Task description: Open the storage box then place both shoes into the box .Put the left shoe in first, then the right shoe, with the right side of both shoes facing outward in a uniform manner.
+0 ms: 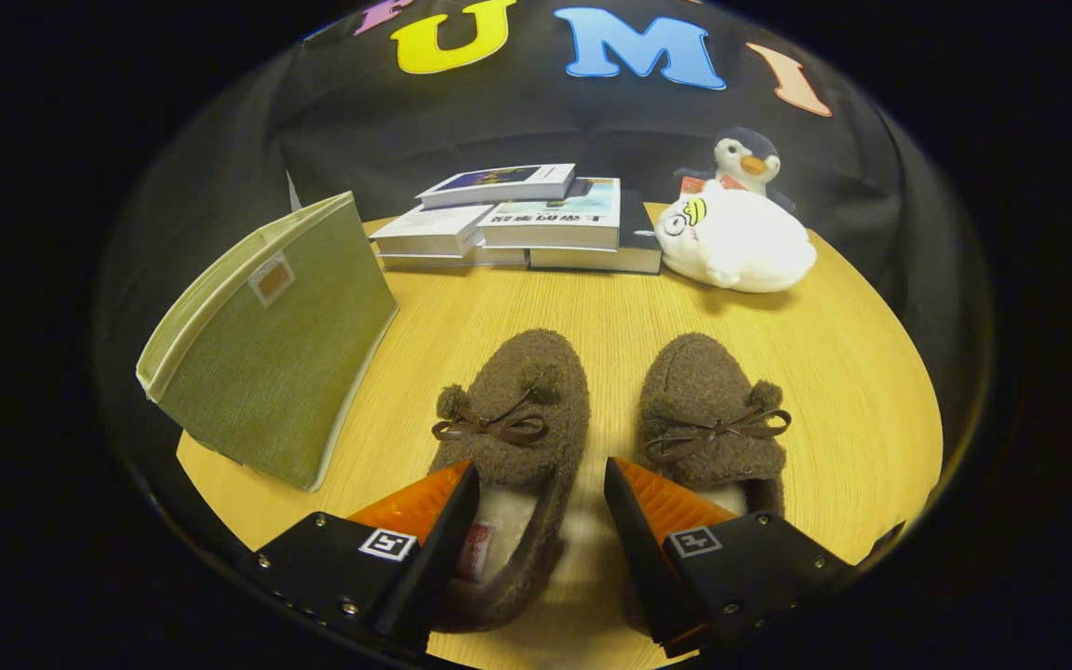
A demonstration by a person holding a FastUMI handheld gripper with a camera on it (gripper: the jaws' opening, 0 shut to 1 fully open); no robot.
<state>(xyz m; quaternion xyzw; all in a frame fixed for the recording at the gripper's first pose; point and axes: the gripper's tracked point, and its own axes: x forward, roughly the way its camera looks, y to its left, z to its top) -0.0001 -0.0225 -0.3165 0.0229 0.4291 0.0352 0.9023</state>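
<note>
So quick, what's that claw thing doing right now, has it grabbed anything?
Gripper: open, holding nothing; its fingers straddle the heel of the left slipper.

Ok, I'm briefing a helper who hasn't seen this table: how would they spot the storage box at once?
Start from the round wooden table with the stack of books at its far side. Nearer than the books and beside the brown shoe in front of the open gripper stands the storage box. It is the only green fabric item, folded flat and leaning.
</note>
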